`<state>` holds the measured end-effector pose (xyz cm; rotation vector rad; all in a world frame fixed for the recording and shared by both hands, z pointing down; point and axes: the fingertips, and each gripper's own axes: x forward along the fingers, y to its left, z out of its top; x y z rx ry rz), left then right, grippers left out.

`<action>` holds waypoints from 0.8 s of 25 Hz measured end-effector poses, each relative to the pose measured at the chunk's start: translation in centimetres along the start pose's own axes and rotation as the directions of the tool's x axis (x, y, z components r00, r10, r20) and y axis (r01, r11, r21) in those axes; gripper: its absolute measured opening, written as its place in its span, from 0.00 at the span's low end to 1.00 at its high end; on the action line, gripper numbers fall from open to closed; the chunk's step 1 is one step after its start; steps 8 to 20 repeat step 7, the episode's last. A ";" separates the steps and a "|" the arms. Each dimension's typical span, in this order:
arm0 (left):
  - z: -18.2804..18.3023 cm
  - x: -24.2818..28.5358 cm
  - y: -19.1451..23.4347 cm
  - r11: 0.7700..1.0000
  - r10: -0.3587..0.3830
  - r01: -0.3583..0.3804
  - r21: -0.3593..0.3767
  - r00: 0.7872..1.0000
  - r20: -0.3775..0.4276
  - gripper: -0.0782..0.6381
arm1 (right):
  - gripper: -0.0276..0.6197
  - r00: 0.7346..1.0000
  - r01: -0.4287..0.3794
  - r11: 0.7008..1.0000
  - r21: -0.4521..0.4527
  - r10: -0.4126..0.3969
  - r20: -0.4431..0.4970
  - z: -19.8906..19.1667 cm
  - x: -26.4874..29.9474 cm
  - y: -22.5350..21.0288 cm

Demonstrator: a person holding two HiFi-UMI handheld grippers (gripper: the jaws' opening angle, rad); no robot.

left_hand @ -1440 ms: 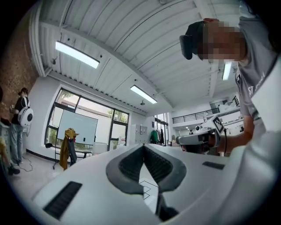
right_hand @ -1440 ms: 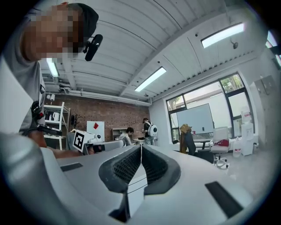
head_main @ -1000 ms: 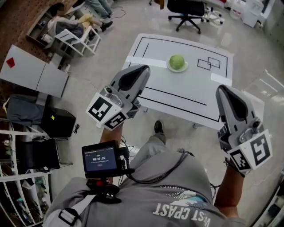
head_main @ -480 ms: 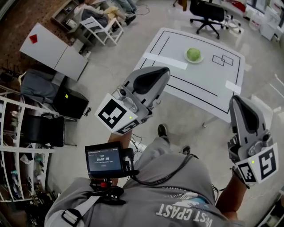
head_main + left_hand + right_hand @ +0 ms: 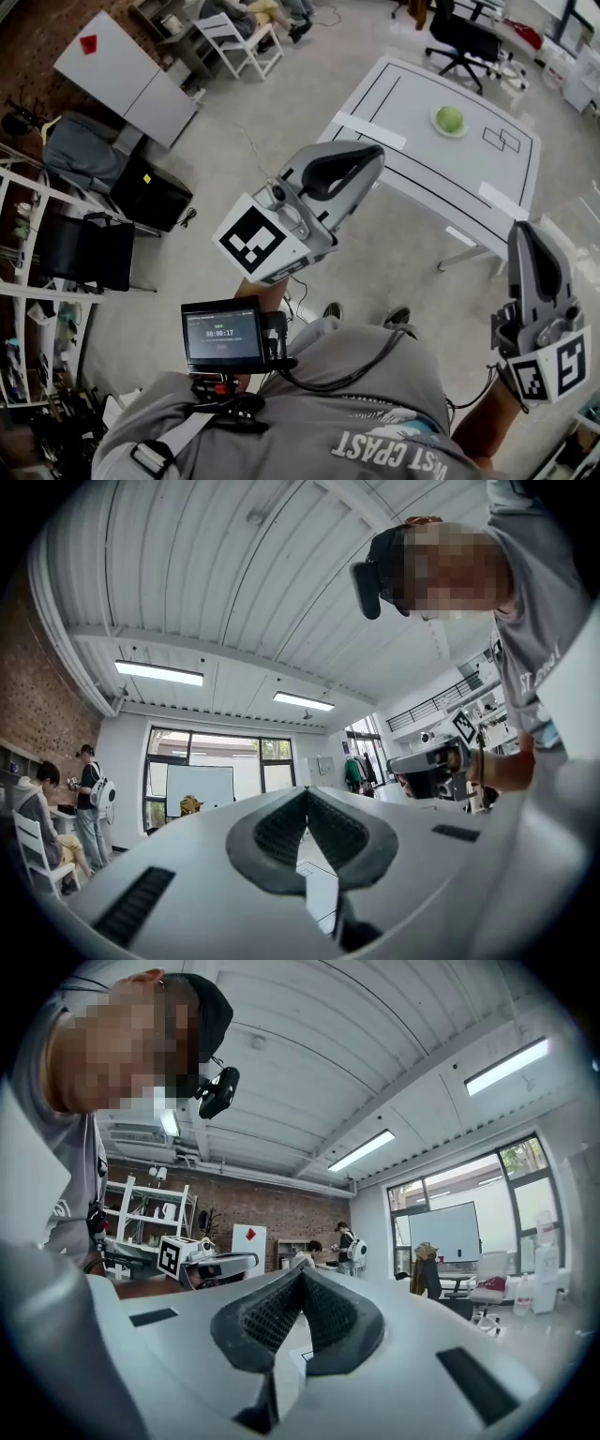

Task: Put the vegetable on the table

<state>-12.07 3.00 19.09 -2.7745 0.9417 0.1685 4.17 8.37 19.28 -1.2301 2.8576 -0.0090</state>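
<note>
A round green vegetable (image 5: 449, 118) lies on a small white plate (image 5: 437, 124) on the white table (image 5: 422, 164) with black lines, far off at the upper right of the head view. Both grippers are held in the air well short of the table. My left gripper (image 5: 377, 153) is shut and empty, its dark pads (image 5: 281, 832) meeting at the tip (image 5: 305, 795). My right gripper (image 5: 522, 229) hangs low on the right, also shut with nothing between its pads (image 5: 323, 1316). Each gripper view looks level across the room, and neither shows the vegetable.
A black office chair (image 5: 466, 36) stands beyond the table. A white chair (image 5: 239, 37), a white panel with a red diamond (image 5: 117, 73), a black case (image 5: 155, 195) and shelving (image 5: 33, 281) line the left side. People sit and stand at the far wall (image 5: 89, 803).
The table and the vegetable have slid up and to the right and look smaller. My left gripper has risen towards the camera; my right gripper has dropped lower in the picture.
</note>
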 end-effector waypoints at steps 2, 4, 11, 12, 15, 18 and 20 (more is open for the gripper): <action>0.0 -2.6 0.9 1.000 -0.017 0.017 -0.002 1.000 -0.007 0.12 | 0.05 1.000 0.003 1.000 0.002 -0.003 -0.008 -0.3 1.3 2.6; 0.1 -5.6 2.4 1.000 -0.018 0.018 -0.017 1.000 -0.004 0.12 | 0.05 1.000 0.000 1.000 -0.003 0.000 -0.020 -0.6 3.2 5.7; 0.2 -10.2 5.1 0.999 -0.010 0.011 -0.047 1.000 0.011 0.12 | 0.05 0.999 -0.005 1.000 -0.004 0.004 -0.036 -1.2 6.1 10.6; 0.2 -10.2 5.1 0.999 -0.010 0.011 -0.047 1.000 0.011 0.12 | 0.05 0.999 -0.005 1.000 -0.004 0.004 -0.036 -1.2 6.1 10.6; 0.2 -10.2 5.1 0.999 -0.010 0.011 -0.047 1.000 0.011 0.12 | 0.05 0.999 -0.005 1.000 -0.004 0.004 -0.036 -1.2 6.1 10.6; 0.2 -10.2 5.1 0.999 -0.010 0.011 -0.047 1.000 0.011 0.12 | 0.05 0.999 -0.005 1.000 -0.004 0.004 -0.036 -1.2 6.1 10.6; 0.2 -10.2 5.1 0.999 -0.010 0.011 -0.047 1.000 0.011 0.12 | 0.05 0.999 -0.005 1.000 -0.004 0.004 -0.036 -1.2 6.1 10.6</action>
